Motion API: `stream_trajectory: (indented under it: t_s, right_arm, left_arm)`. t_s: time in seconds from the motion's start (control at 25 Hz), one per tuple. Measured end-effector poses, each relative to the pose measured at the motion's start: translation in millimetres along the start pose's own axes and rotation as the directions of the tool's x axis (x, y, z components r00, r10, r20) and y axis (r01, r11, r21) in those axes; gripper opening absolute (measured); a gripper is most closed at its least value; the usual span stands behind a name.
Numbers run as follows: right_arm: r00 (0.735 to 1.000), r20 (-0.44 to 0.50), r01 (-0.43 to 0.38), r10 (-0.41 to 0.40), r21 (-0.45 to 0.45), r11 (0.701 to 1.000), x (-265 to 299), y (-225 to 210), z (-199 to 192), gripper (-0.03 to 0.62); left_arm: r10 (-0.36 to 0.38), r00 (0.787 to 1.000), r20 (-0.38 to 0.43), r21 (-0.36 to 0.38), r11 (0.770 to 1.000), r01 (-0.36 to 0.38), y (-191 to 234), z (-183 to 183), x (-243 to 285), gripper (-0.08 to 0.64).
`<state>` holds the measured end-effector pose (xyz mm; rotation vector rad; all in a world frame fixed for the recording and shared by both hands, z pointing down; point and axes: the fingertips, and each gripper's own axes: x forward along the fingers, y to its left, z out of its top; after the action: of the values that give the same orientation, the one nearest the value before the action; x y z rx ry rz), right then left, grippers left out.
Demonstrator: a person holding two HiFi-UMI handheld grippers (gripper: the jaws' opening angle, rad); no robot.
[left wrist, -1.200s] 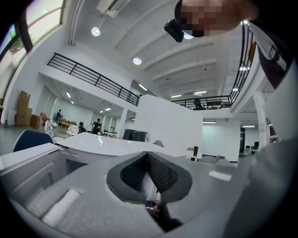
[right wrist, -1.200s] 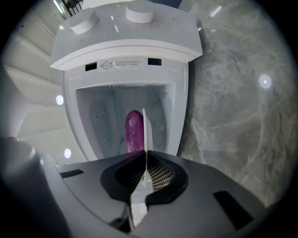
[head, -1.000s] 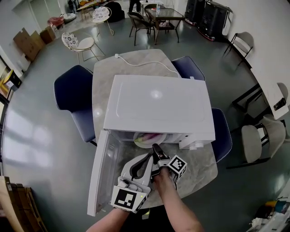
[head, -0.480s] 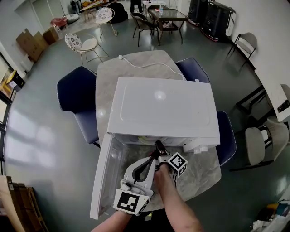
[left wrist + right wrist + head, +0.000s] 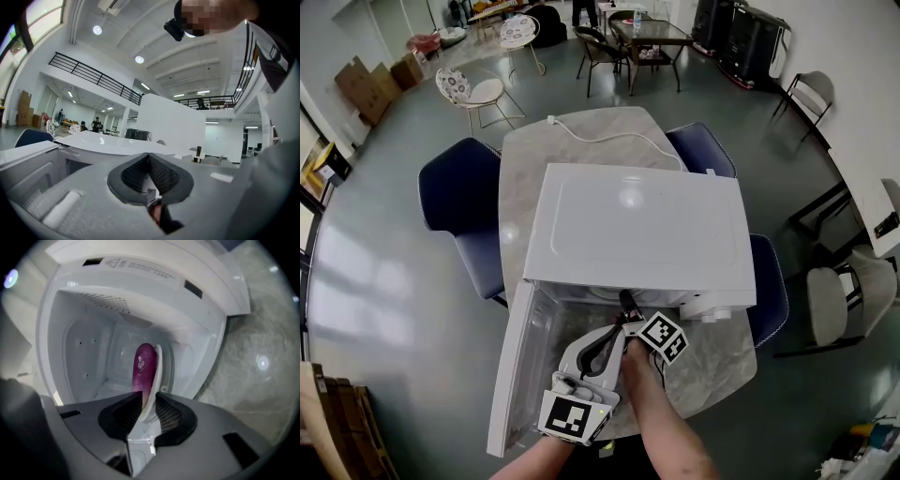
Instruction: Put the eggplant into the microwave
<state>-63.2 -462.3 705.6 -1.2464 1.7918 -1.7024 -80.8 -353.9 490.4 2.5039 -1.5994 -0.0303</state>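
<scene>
Your right gripper (image 5: 149, 401) pinches the plate (image 5: 158, 373) rim so the eggplant (image 5: 143, 364) rides inside the microwave (image 5: 89, 338). Left gripper (image 5: 148, 171) jaws are pressed together, empty, parked outside the microwave.

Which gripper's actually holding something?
The right gripper, jaws clamped on the rim of the plate carrying the eggplant; the left gripper is shut and empty.

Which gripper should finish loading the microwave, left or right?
Right. The right gripper is shut on the plate carrying the eggplant, which reaches into the open microwave. The left gripper is shut, empty and aimed upward.
</scene>
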Motion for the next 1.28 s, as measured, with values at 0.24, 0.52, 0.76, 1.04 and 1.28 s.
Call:
stream_trajectory:
  t_s: [0.24, 0.52, 0.76, 1.04, 1.28]
  right_arm:
    - [0.995, -0.096, 0.025, -0.031, -0.065, 0.998, -10, -2, -8, 0.087]
    - [0.993, -0.115, 0.009, -0.03, -0.178, 0.984, -4, 1, -9, 0.072]
    - [0.96, -0.212, 0.099, -0.185, -0.362, 0.927, -18, -7, -19, 0.089]
    - [0.979, -0.13, 0.08, -0.154, -0.45, 0.889, -10, -7, -8, 0.039]
    - [0.977, -0.127, 0.084, -0.172, -0.512, 0.855, -1, -7, -6, 0.003]
  left_arm:
    - [-0.006, 1.0, 0.009, -0.012, 1.0, 0.006, 2, 3, 2, 0.006]
    - [0.001, 1.0, 0.008, -0.013, 1.0, -0.001, 9, 2, 2, 0.005]
    - [-0.003, 1.0, 0.009, -0.013, 1.0, 0.004, 10, 1, 2, 0.005]
    - [-0.009, 1.0, 0.005, -0.014, 1.0, 0.009, 9, 1, 5, 0.005]
    - [-0.004, 1.0, -0.004, -0.008, 1.0, 0.004, 8, -2, 5, 0.005]
